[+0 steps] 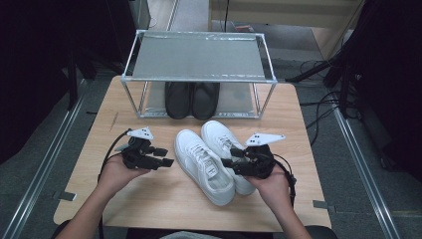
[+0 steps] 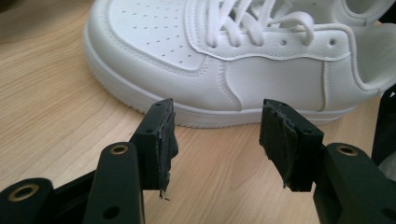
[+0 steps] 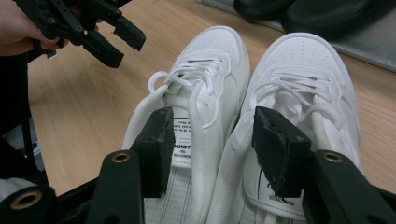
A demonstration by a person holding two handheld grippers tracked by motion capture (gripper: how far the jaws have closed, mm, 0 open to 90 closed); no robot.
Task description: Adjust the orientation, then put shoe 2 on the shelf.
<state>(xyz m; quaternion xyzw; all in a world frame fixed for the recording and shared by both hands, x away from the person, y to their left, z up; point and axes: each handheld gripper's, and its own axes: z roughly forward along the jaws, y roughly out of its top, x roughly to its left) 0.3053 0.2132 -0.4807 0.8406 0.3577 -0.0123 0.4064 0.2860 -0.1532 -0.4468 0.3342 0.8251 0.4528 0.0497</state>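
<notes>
with both tools open and empty, the left tool (image 1: pixel 166 162) and right tool (image 1: pixel 225 162) flanking the white sneakers (image 1: pixel 211 162), we close squarely on their sides so the pair lifts together off the counter (image 1: pixel 149 199)

Overall: soft, even light from above, bright on the counter (image 1: pixel 164 199)
Surroundings: dark at both high-view edges
Glare: white sneakers (image 1: pixel 211 159) nearly washed out
Shadows: faint
Focus: left claw (image 2: pixel 215 140) sharp, counter grain soft

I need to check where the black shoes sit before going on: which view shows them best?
The high view: the black shoes stand side by side on the lower shelf of the metal rack, whole pair visible. The right gripper view catches just their toes at its top edge. The left gripper view faces a white sneaker instead.
</notes>
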